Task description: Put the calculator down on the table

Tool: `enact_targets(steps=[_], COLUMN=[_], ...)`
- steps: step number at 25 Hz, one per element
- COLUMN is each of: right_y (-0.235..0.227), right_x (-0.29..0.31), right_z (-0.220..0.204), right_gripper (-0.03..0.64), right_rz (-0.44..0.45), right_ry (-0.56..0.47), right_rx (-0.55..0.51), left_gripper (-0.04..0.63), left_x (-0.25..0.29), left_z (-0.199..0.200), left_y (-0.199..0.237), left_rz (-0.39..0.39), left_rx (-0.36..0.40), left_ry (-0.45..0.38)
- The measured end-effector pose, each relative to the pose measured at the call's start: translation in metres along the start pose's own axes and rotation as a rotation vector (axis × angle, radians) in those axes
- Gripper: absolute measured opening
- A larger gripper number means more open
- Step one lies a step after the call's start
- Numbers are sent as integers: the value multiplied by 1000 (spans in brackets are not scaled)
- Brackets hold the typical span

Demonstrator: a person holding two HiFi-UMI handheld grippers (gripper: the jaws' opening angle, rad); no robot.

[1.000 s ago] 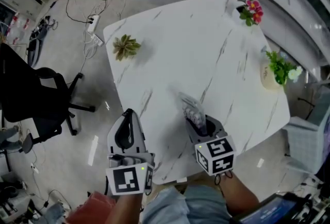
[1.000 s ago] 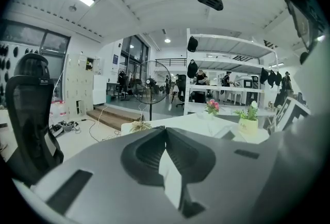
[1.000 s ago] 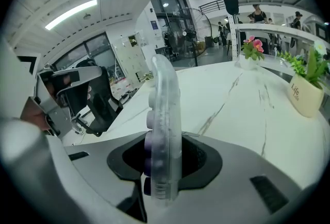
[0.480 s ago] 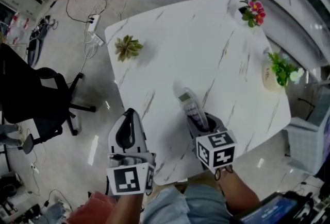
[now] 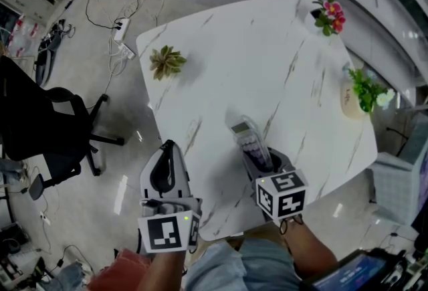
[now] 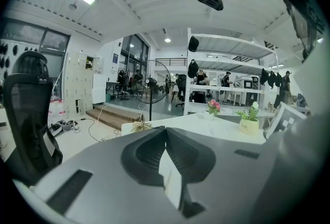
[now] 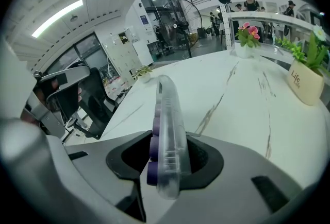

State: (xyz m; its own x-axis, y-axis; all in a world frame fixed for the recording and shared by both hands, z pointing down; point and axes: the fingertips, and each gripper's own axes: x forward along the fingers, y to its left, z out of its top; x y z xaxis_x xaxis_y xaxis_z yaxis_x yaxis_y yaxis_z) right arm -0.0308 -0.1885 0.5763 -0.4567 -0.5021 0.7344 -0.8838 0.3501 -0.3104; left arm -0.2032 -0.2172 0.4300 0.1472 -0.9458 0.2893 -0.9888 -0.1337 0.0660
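Note:
A calculator (image 5: 246,139) with a clear case and purple keys stands on edge in my right gripper (image 5: 259,161) over the near part of the white marble table (image 5: 267,62). In the right gripper view the calculator (image 7: 168,125) sticks out forward from between the jaws of the right gripper (image 7: 169,152), whose pads press on its two sides; the jaws have just been opening a little with it between them. My left gripper (image 5: 167,147) hangs at the table's near left edge, shut and holding nothing. Its closed fingertips (image 6: 165,131) point across the table.
A small succulent (image 5: 164,61) sits near the table's left corner, pink flowers (image 5: 328,14) at the far right corner, and a green plant in a white pot (image 5: 361,92) at the right edge. A black office chair (image 5: 40,122) and floor cables (image 5: 120,32) lie to the left.
The right gripper has rolled slightly with the calculator, whose far end now looks sharper and a touch further left. The left gripper has not moved.

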Motion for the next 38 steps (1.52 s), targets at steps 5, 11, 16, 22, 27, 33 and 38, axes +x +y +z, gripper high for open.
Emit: enact_targets(steps=[5, 11, 16, 22, 27, 33, 38], right_y=[-6, -11, -17, -25, -37, -44, -48], right_x=[-3, -5, -6, -7, -8, -6, -5], right_z=[1, 1, 1, 3, 4, 3, 2], right_gripper=[186, 198, 227, 262, 287, 309, 314], right_rz=[-12, -22, -37, -53, -56, -22, 19], right_ry=[-10, -15, -12, -22, -31, -41, -48], right_rx=[-11, -17, -25, -26, -15, 16, 40], left_gripper=[8, 8, 8, 8, 8, 8, 8], left_x=[1, 2, 4, 6, 6, 7, 7], left_z=[0, 0, 1, 1, 1, 0, 0], left_y=[-5, -10, -14, -15, -16, -20, -24], left_rz=[-11, -14, -19, -19, -18, -21, -23], left_rx=[6, 6, 9, 11, 14, 19, 39], left_ry=[4, 3, 9, 9, 12, 18, 22])
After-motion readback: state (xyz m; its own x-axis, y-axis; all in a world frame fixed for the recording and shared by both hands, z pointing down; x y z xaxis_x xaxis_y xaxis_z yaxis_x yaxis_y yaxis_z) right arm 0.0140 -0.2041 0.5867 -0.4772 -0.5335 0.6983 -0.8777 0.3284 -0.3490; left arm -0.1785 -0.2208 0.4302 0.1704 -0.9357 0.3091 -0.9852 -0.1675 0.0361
